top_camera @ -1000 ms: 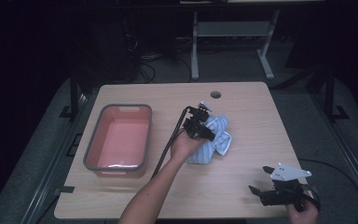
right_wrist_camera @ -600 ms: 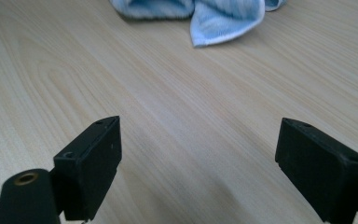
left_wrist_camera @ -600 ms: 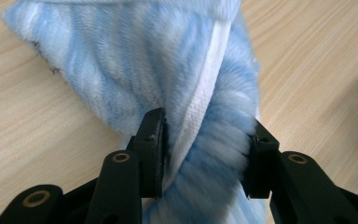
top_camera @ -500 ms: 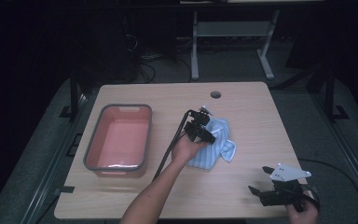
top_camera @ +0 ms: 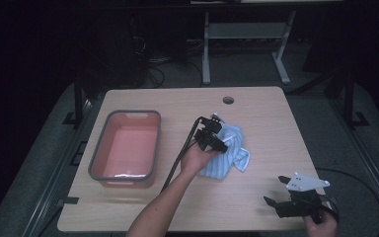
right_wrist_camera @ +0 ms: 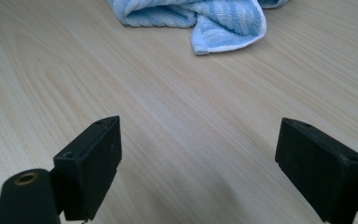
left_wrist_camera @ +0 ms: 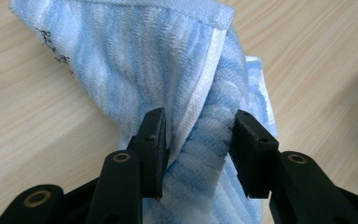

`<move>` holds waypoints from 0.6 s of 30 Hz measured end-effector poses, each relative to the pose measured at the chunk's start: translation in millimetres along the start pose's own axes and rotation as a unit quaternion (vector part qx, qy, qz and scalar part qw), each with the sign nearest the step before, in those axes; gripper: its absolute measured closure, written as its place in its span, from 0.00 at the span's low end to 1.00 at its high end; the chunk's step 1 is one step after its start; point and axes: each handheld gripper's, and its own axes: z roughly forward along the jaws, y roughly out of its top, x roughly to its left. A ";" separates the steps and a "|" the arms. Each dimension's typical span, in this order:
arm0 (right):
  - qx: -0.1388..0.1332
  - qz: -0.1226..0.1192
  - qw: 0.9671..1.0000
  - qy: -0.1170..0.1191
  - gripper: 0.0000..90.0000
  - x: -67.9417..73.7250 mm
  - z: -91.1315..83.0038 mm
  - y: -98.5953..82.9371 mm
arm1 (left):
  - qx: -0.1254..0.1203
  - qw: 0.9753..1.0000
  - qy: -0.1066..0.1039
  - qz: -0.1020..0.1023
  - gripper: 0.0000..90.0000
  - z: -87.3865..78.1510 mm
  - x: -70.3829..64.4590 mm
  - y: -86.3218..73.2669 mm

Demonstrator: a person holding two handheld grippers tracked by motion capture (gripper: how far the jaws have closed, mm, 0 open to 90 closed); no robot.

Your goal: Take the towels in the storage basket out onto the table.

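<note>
Light wood table (top_camera: 256,106), round hole (top_camera: 228,100) near far edge. Pink tub (top_camera: 150,143) with grey rim on left half, long side running near to far. Blue striped towel (top_camera: 227,158) crumpled around table middle, well apart from tub. Near right corner bare wood under right gripper (top_camera: 281,197).

The left forearm (top_camera: 163,207) reaches in from 6 o'clock toward centre, its hand (top_camera: 197,157) holding the left hand-held gripper (left_wrist_camera: 198,140), jaws pinched on a towel (left_wrist_camera: 168,70). At 4 o'clock, the right hand (top_camera: 321,228) holds the right hand-held gripper (right_wrist_camera: 198,158), jaws spread wide.
</note>
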 end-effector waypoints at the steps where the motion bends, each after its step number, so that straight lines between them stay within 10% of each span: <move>1: 0.000 0.000 1.000 0.000 0.15 0.0 0.0 0.0 | -0.001 1.000 -0.001 -0.001 0.65 0.0 0.1 -0.1; 18: 0.003 0.002 1.000 -0.003 0.15 -0.4 1.0 0.4 | -0.022 0.999 -0.017 -0.020 0.58 -7.7 5.4 -11.0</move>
